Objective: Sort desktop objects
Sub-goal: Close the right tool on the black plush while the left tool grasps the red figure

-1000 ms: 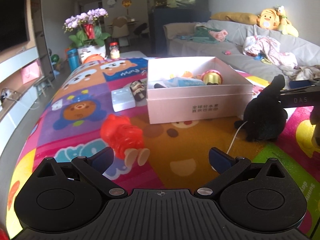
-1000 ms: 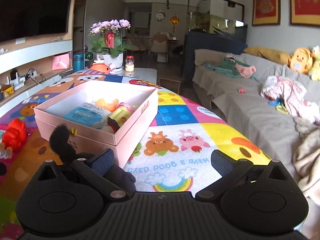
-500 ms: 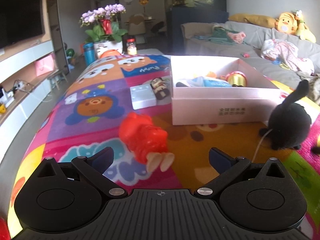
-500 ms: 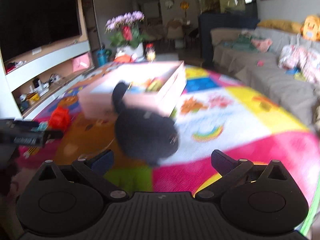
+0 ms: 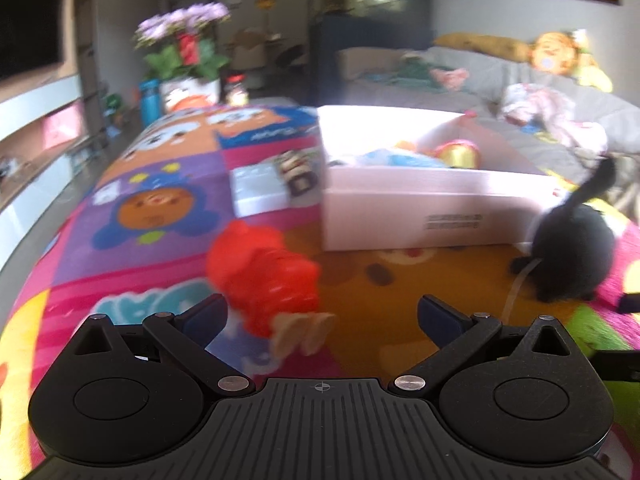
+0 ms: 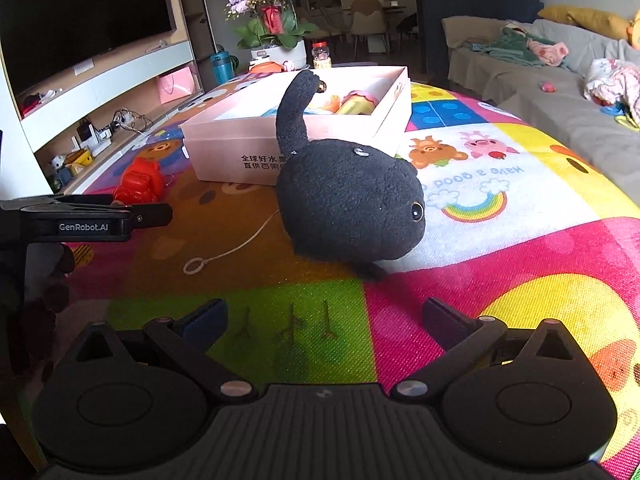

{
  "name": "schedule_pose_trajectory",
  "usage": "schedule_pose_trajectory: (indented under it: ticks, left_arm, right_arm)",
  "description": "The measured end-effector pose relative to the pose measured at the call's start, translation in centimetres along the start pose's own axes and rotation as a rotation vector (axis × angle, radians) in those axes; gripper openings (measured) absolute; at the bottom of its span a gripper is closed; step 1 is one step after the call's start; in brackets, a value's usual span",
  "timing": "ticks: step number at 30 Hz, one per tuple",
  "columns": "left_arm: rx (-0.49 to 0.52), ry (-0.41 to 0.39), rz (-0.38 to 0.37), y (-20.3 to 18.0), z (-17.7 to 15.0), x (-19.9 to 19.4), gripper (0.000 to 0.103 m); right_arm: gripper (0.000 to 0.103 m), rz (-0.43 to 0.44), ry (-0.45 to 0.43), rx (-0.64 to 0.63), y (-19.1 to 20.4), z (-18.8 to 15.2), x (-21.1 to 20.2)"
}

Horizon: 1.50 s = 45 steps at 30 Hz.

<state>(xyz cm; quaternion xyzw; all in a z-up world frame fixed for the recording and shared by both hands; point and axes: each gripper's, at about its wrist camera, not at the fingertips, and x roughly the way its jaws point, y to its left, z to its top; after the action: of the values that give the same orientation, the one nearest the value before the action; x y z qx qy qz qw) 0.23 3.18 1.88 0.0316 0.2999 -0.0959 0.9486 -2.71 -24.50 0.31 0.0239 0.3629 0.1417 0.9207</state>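
Fuzzy matt fleece on the black plush toy, with a glossy bead eye. Red toy figure: shiny plastic. Pink box looks like smooth matt cardboard. The printed mat shows a woven, slightly rough texture.

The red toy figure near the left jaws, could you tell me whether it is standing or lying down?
Lying down. The red toy figure rests flat on the mat, feet pointing toward the camera.

The left-wrist view is motion-blurred: ahead of the tongs, the red toy figure loses its detail, and the print on the pink box is unreadable.
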Motion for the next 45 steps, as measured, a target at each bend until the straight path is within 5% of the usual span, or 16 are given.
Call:
schedule_pose_trajectory:
  ticks: [2, 8, 12, 16, 20, 23, 27, 30, 37, 42, 43, 45]
  left_arm:
    - [0.007, -0.013, -0.010, -0.3, 0.0, -0.3, 0.103]
    - [0.010, 0.007, 0.154, 0.7, 1.2, 1.2, 0.103]
    - [0.009, 0.022, 0.170, 1.8, 1.9, 2.5, 0.103]
    - [0.003, 0.050, 0.152, 2.0, 1.9, 3.0, 0.075]
    - [0.010, 0.036, 0.148, 1.7, 1.2, 2.4, 0.065]
    - [0.014, 0.029, 0.078, 0.9, 0.5, 0.9, 0.052]
    - [0.038, 0.031, -0.064, -0.8, -1.0, -1.5, 0.053]
    - [0.061, 0.030, -0.115, -1.7, -2.1, -2.6, 0.056]
    - [0.076, 0.003, -0.103, -1.9, -2.0, -3.3, 0.084]
    - [0.095, 0.013, -0.071, -2.3, -1.3, -1.9, 0.085]
    - [0.092, 0.017, -0.057, -2.4, -1.2, -1.5, 0.083]
    - [0.085, 0.030, -0.042, -2.4, -1.1, -0.9, 0.073]
  right_arm:
    - [0.103, -0.008, 0.002, -0.010, 0.1, 0.0, 0.0]
    - [0.103, -0.047, 0.016, -0.055, 0.9, 0.0, 0.3]
    - [0.103, -0.078, 0.030, -0.091, 1.5, 0.0, 0.6]
    - [0.103, -0.078, 0.029, -0.091, 1.6, 0.0, 0.5]
    - [0.103, -0.079, 0.029, -0.090, 1.6, 0.0, 0.5]
    - [0.103, -0.077, 0.027, -0.087, 1.6, -0.1, 0.4]
    - [0.103, -0.088, -0.018, -0.077, 1.5, 0.1, -0.2]
    - [0.103, -0.175, -0.105, -0.114, 2.0, 1.0, -0.5]
    - [0.103, -0.242, -0.099, -0.088, 1.8, 4.5, 1.7]
    - [0.098, -0.220, -0.062, -0.005, 1.1, 5.4, 3.3]
    - [0.086, -0.205, -0.051, 0.001, 1.0, 5.6, 3.4]
    - [0.086, -0.186, -0.026, -0.009, 1.1, 5.8, 3.3]
